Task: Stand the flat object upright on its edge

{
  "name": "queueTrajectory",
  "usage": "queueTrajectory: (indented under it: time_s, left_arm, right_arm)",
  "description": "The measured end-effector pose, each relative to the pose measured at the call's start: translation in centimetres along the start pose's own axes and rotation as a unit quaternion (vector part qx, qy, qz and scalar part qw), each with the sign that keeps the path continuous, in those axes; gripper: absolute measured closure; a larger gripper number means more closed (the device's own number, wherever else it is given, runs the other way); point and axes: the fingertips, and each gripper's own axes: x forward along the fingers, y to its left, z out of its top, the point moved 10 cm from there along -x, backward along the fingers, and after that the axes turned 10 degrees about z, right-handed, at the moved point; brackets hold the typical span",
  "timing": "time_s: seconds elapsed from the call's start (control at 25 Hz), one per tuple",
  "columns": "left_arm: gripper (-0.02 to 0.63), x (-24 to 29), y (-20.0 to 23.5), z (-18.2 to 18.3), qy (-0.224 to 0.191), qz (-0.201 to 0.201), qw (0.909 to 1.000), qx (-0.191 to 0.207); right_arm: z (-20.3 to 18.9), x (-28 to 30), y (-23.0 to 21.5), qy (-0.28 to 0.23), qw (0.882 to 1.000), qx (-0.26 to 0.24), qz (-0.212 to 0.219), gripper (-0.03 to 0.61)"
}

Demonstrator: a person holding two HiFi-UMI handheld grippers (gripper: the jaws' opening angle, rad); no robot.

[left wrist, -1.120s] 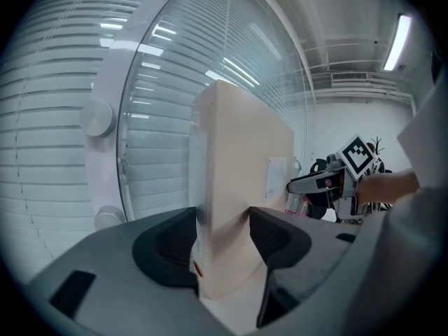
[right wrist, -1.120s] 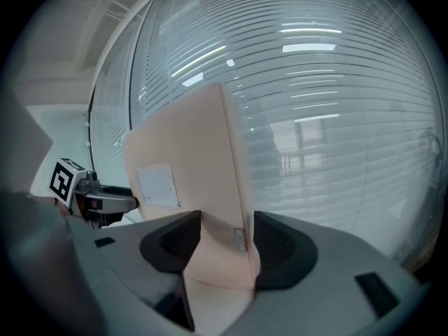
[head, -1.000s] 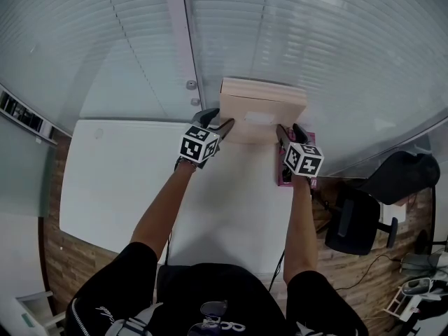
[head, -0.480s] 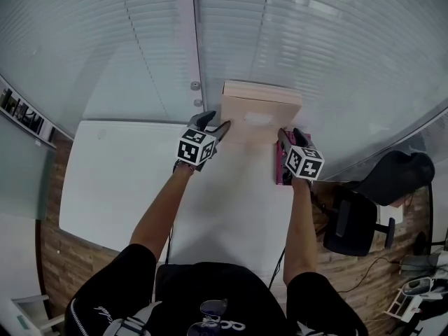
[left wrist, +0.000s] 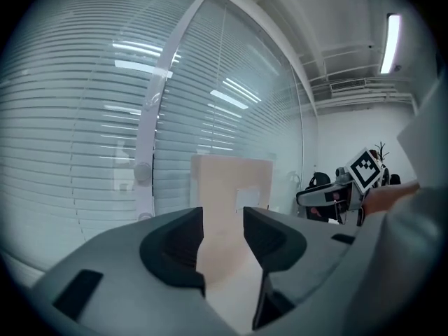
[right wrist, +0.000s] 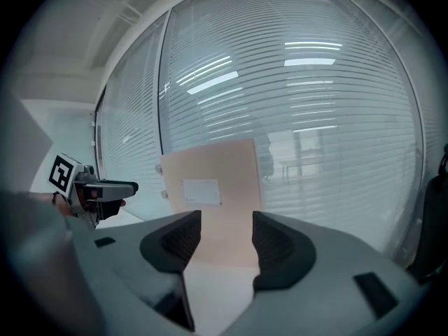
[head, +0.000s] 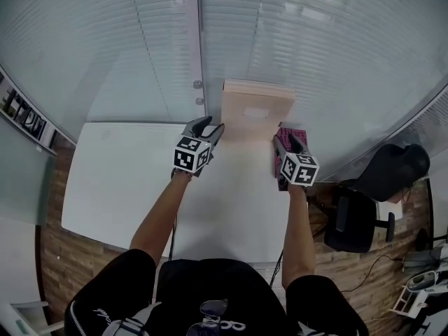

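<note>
Left claw (head: 208, 126): held near the left lower corner of the flat object (head: 255, 110), not touching it; jaws at a middling gap, just drawn narrower, nothing between them

Flat object: a beige panel with a pale label, set upright on its edge at the far side of the tabletop (head: 126, 180), close before the blinded glass wall (head: 315, 47); whether it is propped on the glass cannot be told

Right claw (head: 285, 140): held near the object's right lower corner, jaws wide, nothing gripped; a pink item (head: 299, 130) is partly covered by it

Risk: the panel is judged unsupported by either claw; it could be tipped flat by its foot sliding on the smooth tabletop or by a passing brush from a claw
</note>
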Motion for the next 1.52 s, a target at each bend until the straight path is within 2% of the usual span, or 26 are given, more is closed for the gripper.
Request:
queueTrajectory:
  time_s: [0.2,0.84,1.52]
  left_arm:
    - [0.440,-2.8,-1.1,-0.5,-0.001,0.002,1.0000,0.007]
    - [0.549,-11.6,-1.7,-2.3,-0.022,0.035,0.9991,0.001]
    - [0.583,-18.1,-1.6,-4.4,-0.029,0.053,0.9980,-0.014]
  right_arm:
    - [-0.7,-2.1,2.6,0.002,1.000,-0.027,-0.002,0.350]
    - [-2.7,-7.3,9.1,-0.023,0.999,-0.047,-0.003,0.488]
    - [-4.7,-10.0,13.6,-0.026,0.998,-0.063,0.007,0.537]
